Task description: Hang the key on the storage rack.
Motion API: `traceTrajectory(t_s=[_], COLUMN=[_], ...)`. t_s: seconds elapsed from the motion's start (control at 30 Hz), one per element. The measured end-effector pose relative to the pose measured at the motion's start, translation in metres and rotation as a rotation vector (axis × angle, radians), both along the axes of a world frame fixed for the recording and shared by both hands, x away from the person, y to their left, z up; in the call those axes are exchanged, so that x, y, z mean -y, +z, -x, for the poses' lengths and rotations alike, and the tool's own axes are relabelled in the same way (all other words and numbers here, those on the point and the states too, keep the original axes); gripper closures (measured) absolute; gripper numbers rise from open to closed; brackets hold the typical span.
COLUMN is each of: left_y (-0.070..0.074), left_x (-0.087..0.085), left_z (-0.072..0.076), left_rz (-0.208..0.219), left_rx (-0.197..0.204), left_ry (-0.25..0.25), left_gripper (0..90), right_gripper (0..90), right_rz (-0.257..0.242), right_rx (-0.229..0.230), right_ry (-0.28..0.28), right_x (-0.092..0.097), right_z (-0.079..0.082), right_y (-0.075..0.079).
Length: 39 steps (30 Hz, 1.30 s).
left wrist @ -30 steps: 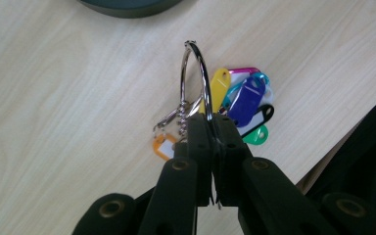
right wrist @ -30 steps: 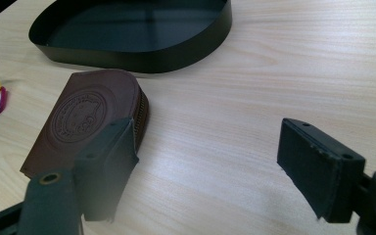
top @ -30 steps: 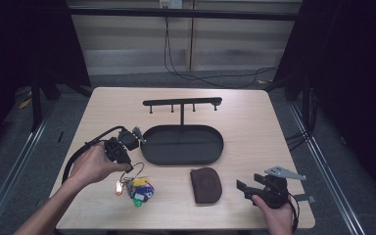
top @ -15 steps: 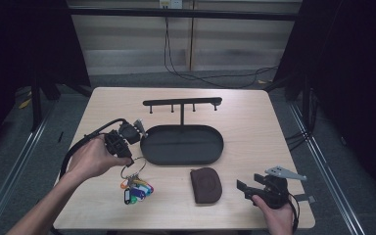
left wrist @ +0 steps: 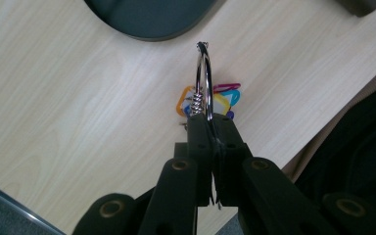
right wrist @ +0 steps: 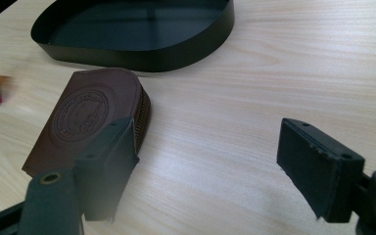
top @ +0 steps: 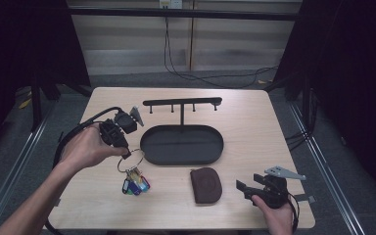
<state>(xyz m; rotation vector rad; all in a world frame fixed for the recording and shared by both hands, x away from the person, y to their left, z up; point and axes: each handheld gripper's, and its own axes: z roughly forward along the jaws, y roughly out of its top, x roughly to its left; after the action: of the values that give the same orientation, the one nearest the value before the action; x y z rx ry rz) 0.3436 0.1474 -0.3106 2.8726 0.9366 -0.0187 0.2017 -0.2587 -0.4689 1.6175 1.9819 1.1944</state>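
Wooden tabletop, dark surround. Hook rack over black oval tray. Brown pouch near right tool, jaws spread, idle. Left tool clamped on key ring, keys dangling just left of tray. Likely step: carrying keys. Next: lift, steer ring onto rack hook.

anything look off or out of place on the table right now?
Nothing stands out. The left gripper is shut on the key ring, its coloured tags hanging; the brown pouch lies flat and the black tray is undamaged.
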Motion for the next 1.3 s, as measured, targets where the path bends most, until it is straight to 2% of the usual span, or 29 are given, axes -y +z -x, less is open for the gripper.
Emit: traceTrajectory(t_s=[0.07, 0.37, 0.6, 0.83, 1.07, 1.3], left_y=[0.003, 0.020, 0.029, 0.037, 0.047, 0.055], left_x=[-0.001, -0.002, -0.001, -0.001, 0.002, 0.004], left_z=[-0.002, -0.001, -0.002, -0.007, -0.008, -0.015], left_rz=[0.001, 0.016, 0.015, 0.020, 0.028, 0.041], left_rx=[0.005, 0.009, 0.021, 0.016, 0.025, 0.037], left_ry=[0.015, -0.012, -0.014, -0.010, -0.023, -0.014], left_gripper=[88.1, 88.1, 88.1, 88.1, 88.2, 88.1], right_gripper=[22.4, 18.9, 17.3, 14.7, 14.1, 14.1], right_rz=[0.007, 0.000, -0.004, -0.001, -0.007, -0.009], right_rx=[0.000, 0.004, 0.009, 0.013, 0.008, 0.008], right_ry=[0.008, 0.003, 0.008, 0.021, 0.031, 0.033], right_x=[-0.001, 0.000, 0.000, -0.002, -0.002, -0.002], right_z=[0.000, 0.000, 0.000, 0.000, 0.000, 0.000], right_y=[0.000, 0.000, 0.001, 0.001, 0.001, 0.001])
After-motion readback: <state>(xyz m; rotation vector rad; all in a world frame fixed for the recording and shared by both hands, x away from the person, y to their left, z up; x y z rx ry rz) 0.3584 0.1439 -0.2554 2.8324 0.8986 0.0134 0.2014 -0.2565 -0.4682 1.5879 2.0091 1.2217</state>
